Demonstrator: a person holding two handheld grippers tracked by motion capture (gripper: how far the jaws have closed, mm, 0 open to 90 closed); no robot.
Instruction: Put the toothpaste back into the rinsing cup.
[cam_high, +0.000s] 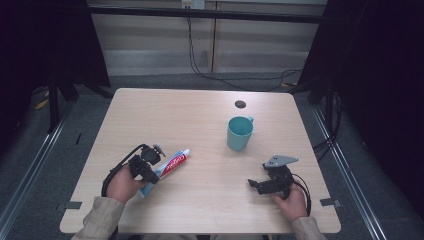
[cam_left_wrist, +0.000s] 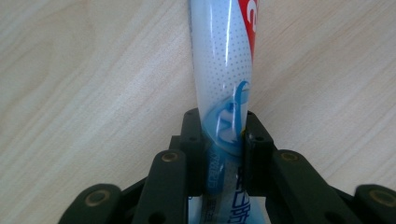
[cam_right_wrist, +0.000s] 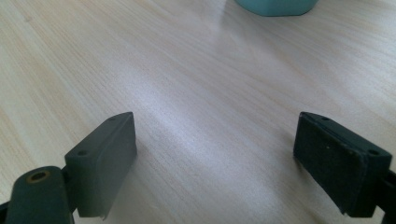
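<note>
The tube (cam_high: 172, 164) lies flat near the table's (cam_high: 165, 110) front-left corner, cap pointing toward the middle, its crimped end pinched between the jaws of the left gripper (cam_left_wrist: 223, 135). The right gripper (cam_high: 254, 184) sits near the front-right corner, jaws wide apart over bare wood. A teal mug (cam_high: 239, 133) stands right of centre, well clear of the tube. The wood between them is open.

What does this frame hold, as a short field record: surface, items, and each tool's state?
surface: wooden table
items: toothpaste tube, teal mug
mug: upright, right of centre
left tool: shut on the tube near its flat end
tube: lying near the left front of the table, cap pointing away from the person
right tool: open, holding nothing, low over the table
</note>
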